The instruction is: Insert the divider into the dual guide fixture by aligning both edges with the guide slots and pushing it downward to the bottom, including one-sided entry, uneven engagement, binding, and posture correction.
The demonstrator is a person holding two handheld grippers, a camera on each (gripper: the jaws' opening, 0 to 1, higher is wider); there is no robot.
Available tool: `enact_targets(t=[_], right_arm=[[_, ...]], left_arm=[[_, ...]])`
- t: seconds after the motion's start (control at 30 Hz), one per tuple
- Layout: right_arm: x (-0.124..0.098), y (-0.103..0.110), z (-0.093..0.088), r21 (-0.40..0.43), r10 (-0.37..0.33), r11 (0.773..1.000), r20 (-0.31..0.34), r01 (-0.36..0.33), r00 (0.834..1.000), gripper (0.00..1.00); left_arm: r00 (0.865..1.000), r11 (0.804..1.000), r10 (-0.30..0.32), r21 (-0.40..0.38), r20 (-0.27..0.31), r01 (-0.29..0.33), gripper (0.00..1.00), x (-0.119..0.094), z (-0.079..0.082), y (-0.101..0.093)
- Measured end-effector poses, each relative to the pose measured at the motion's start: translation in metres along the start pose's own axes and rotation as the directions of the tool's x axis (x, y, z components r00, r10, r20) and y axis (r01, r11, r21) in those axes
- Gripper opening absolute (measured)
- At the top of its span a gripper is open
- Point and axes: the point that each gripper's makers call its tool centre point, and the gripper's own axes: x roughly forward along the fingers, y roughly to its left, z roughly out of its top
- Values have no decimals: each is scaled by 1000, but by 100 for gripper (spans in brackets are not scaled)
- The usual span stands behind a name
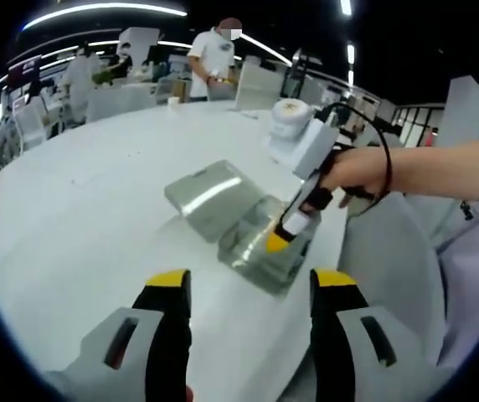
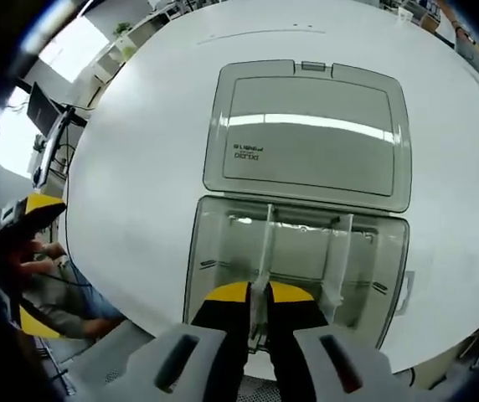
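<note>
A clear plastic box (image 2: 214,251) stands on the white table with its lid (image 2: 306,134) folded flat open behind it. This box is the guide fixture, with slots in its walls. Two white dividers stand inside: one (image 2: 266,239) runs between my right gripper's jaws, the other (image 2: 337,255) stands to its right. My right gripper (image 2: 258,293) is shut on the left divider, down inside the box. In the left gripper view the box (image 1: 260,251) lies ahead, with the right gripper (image 1: 280,241) reaching into it from the right in a hand (image 1: 361,167). My left gripper (image 1: 251,283) hangs open above the table, holding nothing.
The round white table (image 1: 89,218) has bare room left of the box; its edge runs close to the box's near side. Behind it, people (image 1: 214,54) stand among chairs and desks. The left gripper's yellow tips (image 2: 40,206) show at the left edge of the right gripper view.
</note>
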Motion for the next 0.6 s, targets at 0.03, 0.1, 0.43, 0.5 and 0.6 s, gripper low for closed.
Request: enact_targets(t=[0.03, 0.1, 0.43, 0.5, 0.6], right_arm=[[0, 0, 0, -2, -3, 1000, 4, 3, 1000, 5], [1, 0, -2, -9, 2, 1000, -4, -2, 1000, 5], [-7, 1, 2, -30, 14, 999, 32, -13, 999, 13], [-10, 2, 4, -44, 24, 999, 55, -22, 998, 15], [-14, 3, 5, -66, 39, 997, 85, -33, 996, 20]], left_arm=[[1000, 1000, 0, 1, 0, 0, 55, 0, 0, 0], [1000, 1000, -1, 1, 1, 1, 55, -1, 0, 0], [1000, 1000, -3, 7, -5, 3, 55, 0, -2, -2], [1000, 1000, -5, 6, -6, 5, 55, 1, -3, -2], [1000, 1000, -11, 3, -10, 11, 55, 3, -5, -3]])
